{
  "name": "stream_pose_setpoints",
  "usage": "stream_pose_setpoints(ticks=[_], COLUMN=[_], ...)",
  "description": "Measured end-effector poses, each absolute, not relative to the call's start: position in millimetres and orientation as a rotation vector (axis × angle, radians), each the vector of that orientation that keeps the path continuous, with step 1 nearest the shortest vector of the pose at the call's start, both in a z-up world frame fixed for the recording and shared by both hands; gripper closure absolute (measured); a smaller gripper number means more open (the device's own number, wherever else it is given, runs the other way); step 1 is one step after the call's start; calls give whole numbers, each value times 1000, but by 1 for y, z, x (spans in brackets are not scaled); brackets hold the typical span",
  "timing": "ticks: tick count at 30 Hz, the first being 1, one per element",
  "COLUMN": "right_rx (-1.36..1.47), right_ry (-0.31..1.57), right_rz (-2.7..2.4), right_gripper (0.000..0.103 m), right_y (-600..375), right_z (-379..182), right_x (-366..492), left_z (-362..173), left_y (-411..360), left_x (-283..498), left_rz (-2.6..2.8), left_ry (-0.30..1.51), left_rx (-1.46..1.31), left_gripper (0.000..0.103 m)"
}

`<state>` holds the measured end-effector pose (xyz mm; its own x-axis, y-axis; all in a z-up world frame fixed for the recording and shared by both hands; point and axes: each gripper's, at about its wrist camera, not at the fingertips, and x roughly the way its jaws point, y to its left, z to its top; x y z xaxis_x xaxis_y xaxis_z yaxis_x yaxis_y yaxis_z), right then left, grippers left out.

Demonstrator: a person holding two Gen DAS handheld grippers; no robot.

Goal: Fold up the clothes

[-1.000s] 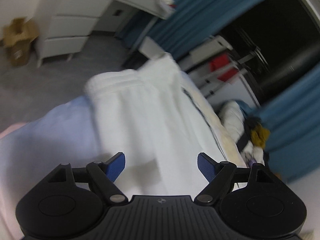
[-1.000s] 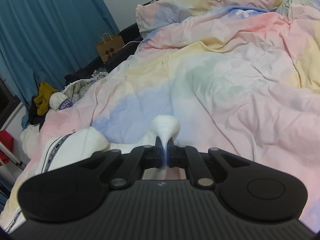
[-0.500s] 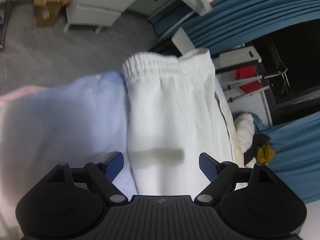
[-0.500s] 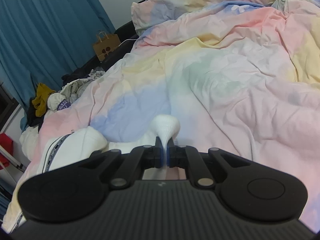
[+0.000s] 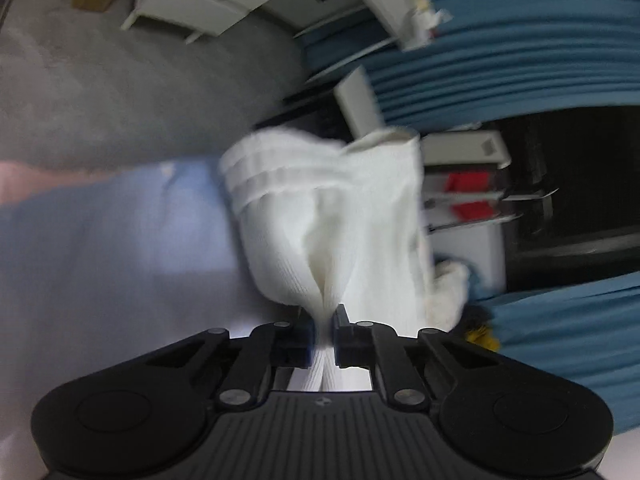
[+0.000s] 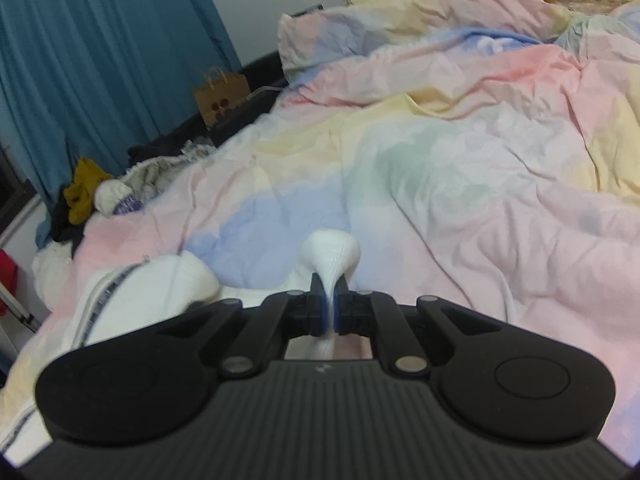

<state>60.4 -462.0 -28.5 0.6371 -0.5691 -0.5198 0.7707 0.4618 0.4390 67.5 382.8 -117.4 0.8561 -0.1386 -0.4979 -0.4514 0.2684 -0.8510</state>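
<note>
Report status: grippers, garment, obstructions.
Left gripper just closed, pinching white ribbed knit garment. Right gripper shut on same cloth. Nothing blocking on pastel duvet.

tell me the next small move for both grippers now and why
Probably lift both ends together and carry the left end toward the right to start the fold. The left gripper has just closed on bunched white cloth, and the right gripper is shut on another pinch of white cloth over the duvet, so both holds look set.
</note>
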Motion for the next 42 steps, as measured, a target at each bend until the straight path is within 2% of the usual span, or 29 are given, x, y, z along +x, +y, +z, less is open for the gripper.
stream_pose_setpoints(ticks=[6,12,18,21,26,29,33,35,36,37,38,39,40,41,42], right_rx=[895,914,782,725,558,564,598,632,648,674,705,734,752,761,778], right_ry=[213,184,203,247,334,416,488,470,460,451,446,432,410,388,364], right_rz=[-821,-770,-740,-745,-766,-786,-728,-677,-652,-621,-583,-535,-496,-477,-464], right_gripper=[97,97,97,97,97,97,94,90,89,83,75,73,66,54,51], right_y=[-471,-475,-479,-482,-480,-488,-497,-500,-502,-504,-506,-509,-509,-508,-507], right_z=[-13,26,75,77,39,0,-36,-40,-42,-41,-39,-35,-31,-25,-19], right_x=[24,51,180,266,387,432,451,445,443,436,428,420,408,394,378], left_z=[-70,-26,10,8,-35,-66,-89,-87,-86,-82,-79,-74,-68,-61,-55], left_y=[388,395,387,380,357,350,348,348,348,348,348,347,346,345,344], left_x=[34,56,186,269,398,448,472,468,464,459,453,445,432,420,406], left_rz=[162,123,151,198,308,349,340,290,266,243,221,191,150,107,63], left_ry=[464,489,513,544,647,703,726,717,711,703,694,684,672,660,649], left_rx=[-1211,-1170,-1082,-1040,-954,-919,-883,-866,-861,-862,-863,-864,-864,-866,-870], left_gripper=[95,95,95,95,94,93,86,73,63,55,52,48,45,45,44])
